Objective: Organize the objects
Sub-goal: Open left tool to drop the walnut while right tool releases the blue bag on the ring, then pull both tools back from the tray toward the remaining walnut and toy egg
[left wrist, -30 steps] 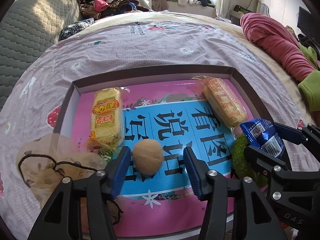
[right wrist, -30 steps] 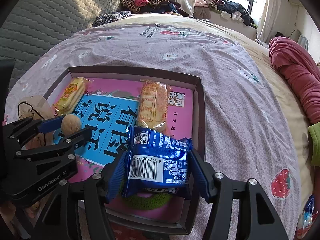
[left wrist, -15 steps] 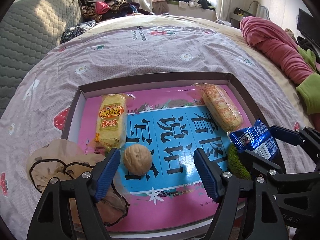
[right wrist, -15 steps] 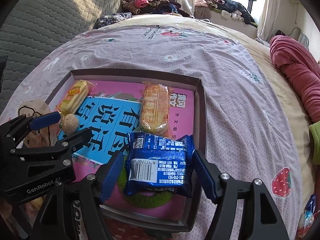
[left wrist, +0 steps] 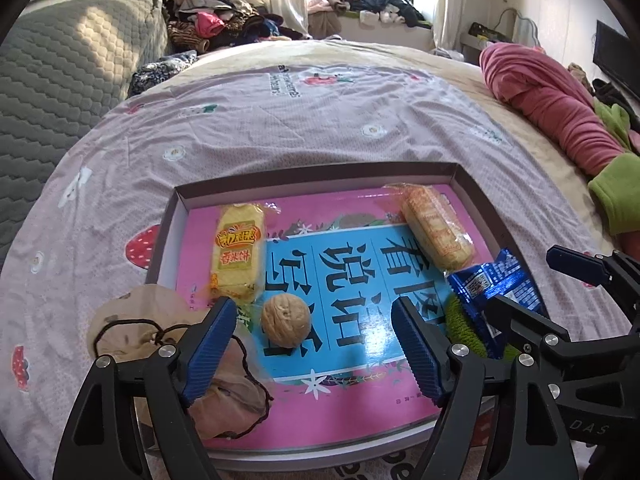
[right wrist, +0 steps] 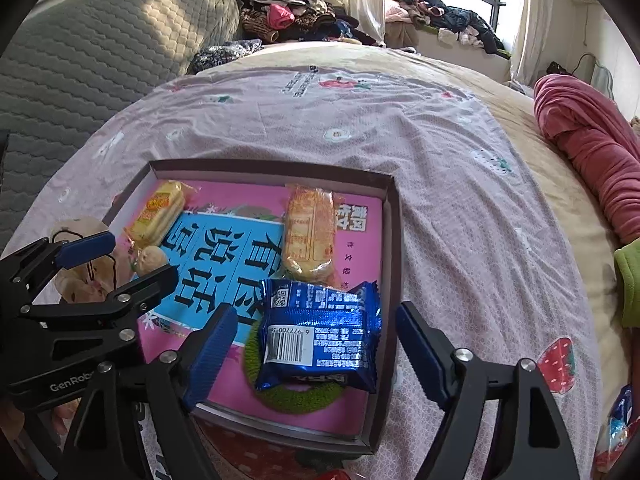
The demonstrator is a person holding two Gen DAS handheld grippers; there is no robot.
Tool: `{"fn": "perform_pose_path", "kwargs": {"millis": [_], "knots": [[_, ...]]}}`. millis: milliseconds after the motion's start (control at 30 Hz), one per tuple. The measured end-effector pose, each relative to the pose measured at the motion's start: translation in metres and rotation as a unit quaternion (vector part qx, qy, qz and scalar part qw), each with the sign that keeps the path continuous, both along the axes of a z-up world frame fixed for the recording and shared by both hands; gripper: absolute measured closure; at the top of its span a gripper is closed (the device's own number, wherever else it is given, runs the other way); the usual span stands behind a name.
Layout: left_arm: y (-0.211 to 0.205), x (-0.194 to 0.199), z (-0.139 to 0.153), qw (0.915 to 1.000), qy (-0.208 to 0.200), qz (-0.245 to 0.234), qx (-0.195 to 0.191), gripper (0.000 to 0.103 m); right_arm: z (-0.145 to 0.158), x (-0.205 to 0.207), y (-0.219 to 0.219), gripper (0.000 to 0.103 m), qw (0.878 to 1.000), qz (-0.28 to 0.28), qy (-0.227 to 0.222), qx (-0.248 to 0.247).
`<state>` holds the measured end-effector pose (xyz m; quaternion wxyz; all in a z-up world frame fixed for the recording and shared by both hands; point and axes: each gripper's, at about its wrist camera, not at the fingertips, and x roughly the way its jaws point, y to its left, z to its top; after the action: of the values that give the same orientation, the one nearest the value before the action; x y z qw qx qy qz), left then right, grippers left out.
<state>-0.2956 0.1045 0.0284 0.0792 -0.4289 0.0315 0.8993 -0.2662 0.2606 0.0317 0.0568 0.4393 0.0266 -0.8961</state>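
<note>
1. Where the floral bedspread (left wrist: 280,120) covers the bed, a shallow tray (left wrist: 320,170) lies on it, floored by a pink and blue book (left wrist: 352,380).
2. The left gripper (left wrist: 312,344) has just been opening; its jaws stand wide, clear of the walnut (left wrist: 286,320) resting between them on the book.
3. The right gripper (right wrist: 316,356) has likewise just been opening; the blue packet (right wrist: 320,340) lies free between its jaws, atop a green knitted ring (right wrist: 296,398) in the tray's corner.
4. Only the right view shows the packet's barcode; only the left view shows the tan pouch (left wrist: 224,404) over the tray's near left edge in full.
5. Two yellow cracker packs (left wrist: 238,256) lie farther back.
</note>
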Motion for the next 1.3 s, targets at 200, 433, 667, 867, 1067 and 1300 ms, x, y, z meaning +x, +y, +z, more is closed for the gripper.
{"fn": "perform_pose_path", "kwargs": {"millis": [200,433,667,867,1067,1300], "knots": [[-0.002,0.004,0.007,1.0000,0.007,0.002,0.001,0.021,0.006,0.003,0.002,0.019,1.000,-0.002,0.008,-0.006],[-0.005,0.010,0.018,0.9998,0.021,0.004,0.002,0.014,0.018,0.010,0.006,0.014,0.999,-0.009,0.030,-0.015],[-0.009,0.015,0.028,0.9994,0.033,0.007,0.010,0.010,0.027,0.014,0.011,0.009,0.998,-0.012,0.046,-0.030],[-0.011,0.021,0.035,0.9989,0.043,0.006,0.017,0.010,0.035,0.019,0.011,0.004,0.997,-0.013,0.062,-0.039],[-0.015,0.028,0.047,0.9980,0.057,0.006,0.026,0.010,0.054,0.030,0.011,0.001,0.993,-0.009,0.099,-0.056],[-0.021,0.035,0.058,0.9970,0.071,0.018,0.025,0.010,0.071,0.041,0.009,0.001,0.991,-0.009,0.122,-0.056]]}}
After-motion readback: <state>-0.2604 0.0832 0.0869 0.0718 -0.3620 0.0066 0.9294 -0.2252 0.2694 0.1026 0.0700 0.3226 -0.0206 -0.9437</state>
